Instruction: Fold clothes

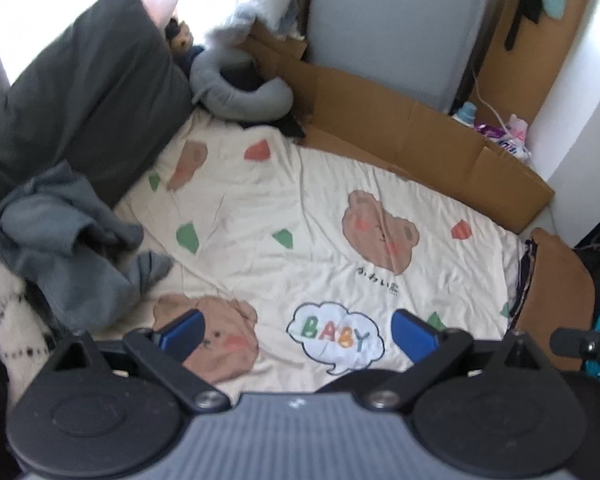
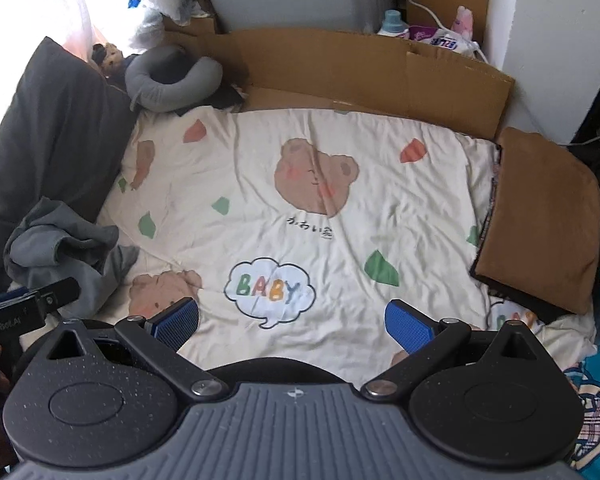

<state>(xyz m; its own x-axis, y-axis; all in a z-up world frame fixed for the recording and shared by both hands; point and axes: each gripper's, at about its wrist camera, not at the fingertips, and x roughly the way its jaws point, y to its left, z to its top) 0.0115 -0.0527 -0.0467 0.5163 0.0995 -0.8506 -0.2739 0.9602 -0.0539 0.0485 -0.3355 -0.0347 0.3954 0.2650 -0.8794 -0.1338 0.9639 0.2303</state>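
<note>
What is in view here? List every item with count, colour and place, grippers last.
Crumpled garment: one, grey-blue, left edge of bed, unfolded.
Folded garment: one, brown, right edge of bed.
Bedsheet: one, cream with bear prints and "BABY" bubble, middle.
Pillow: one, dark grey, far left.
Neck pillow: one, grey, far left corner.
Cardboard: brown, along far edge.
Bottle: one, pale blue cap, behind cardboard.
Left gripper: one, black with blue pads, open over the sheet, empty.
Right gripper: one, same colours, open, empty.
</note>
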